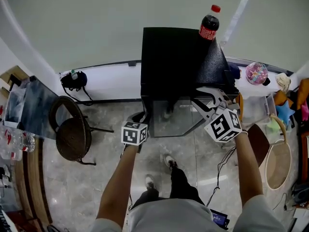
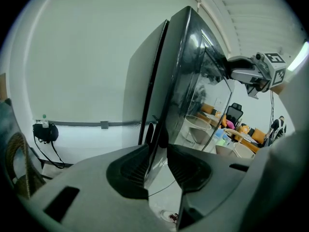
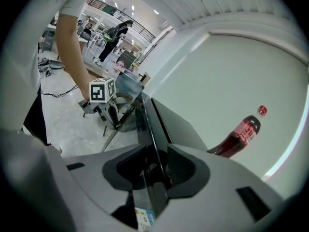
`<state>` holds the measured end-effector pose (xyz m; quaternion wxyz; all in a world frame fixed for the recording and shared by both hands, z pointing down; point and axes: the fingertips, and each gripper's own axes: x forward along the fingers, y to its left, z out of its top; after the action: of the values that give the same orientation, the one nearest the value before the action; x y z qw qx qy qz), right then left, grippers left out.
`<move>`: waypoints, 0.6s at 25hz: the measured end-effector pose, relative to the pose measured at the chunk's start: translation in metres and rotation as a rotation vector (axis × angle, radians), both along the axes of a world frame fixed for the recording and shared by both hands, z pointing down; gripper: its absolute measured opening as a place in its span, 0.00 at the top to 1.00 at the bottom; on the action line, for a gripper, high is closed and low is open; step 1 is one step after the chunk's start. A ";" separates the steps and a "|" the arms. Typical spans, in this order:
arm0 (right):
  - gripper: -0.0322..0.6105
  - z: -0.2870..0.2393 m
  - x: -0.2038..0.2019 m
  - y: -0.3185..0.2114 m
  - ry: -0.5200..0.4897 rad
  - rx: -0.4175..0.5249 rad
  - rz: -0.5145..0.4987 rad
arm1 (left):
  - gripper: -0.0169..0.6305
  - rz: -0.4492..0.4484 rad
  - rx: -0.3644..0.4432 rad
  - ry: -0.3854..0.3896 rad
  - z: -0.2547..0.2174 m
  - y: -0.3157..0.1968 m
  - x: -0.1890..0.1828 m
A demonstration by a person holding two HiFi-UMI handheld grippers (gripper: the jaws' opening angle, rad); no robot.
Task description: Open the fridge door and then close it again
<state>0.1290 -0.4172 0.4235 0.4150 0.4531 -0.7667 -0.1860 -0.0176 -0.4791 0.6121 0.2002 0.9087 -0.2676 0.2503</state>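
Head view: black fridge against the wall, cola bottle standing on top of it. The glass fridge door faces the person. Left claw is at the door's lower left corner, right claw at its right side, higher up. My read of the step: the very start of the opening pull.

To do it well:
- Pull from the free edge only and follow the hinge arc.
- Keep the claw square to the edge so it doesn't slide off the glossy glass.
- I can't tell which side the hinge is on; the claw on that side shouldn't fight the swing.
- Go gently, since the bottle on top could tip.

Left gripper view: the left claw's gap is narrow and the door's edge runs down into it. The pads look to bear on both faces. That reads as clamped on the door edge, though I'm not fully certain. There is a thin dark seam between door and cabinet, so the door is shut or barely cracked.

Right gripper view: the right claw is nearly closed, pinching the door's edge. A sticker shows just below the jaws. The door line runs off to the left claw at the far end. The bottle is well apart from this claw, upright on the fridge top.
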 end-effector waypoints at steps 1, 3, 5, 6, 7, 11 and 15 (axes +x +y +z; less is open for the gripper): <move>0.74 0.000 0.000 0.000 -0.001 0.000 0.002 | 0.82 0.006 -0.001 0.004 0.000 0.000 0.000; 0.74 0.000 0.001 0.000 -0.003 0.000 0.004 | 0.82 0.014 -0.005 0.012 0.000 0.000 0.001; 0.74 0.000 0.002 -0.001 -0.011 0.003 0.006 | 0.82 0.019 -0.008 0.006 0.000 -0.001 0.001; 0.74 -0.001 0.002 -0.001 -0.020 0.007 0.011 | 0.82 0.022 -0.011 0.001 0.000 0.000 0.000; 0.74 -0.001 0.002 -0.001 -0.032 0.013 0.022 | 0.82 0.027 -0.014 -0.002 0.000 0.001 -0.001; 0.76 -0.007 0.003 0.006 -0.088 0.046 0.108 | 0.82 0.057 0.014 -0.008 -0.013 0.006 -0.012; 0.82 -0.016 0.004 0.029 -0.213 0.086 0.215 | 0.82 0.067 0.105 0.005 -0.045 0.008 -0.037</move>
<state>0.1330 -0.3883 0.4070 0.3290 0.5672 -0.7447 -0.1241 -0.0549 -0.4708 0.5676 0.1444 0.9270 -0.2492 0.2402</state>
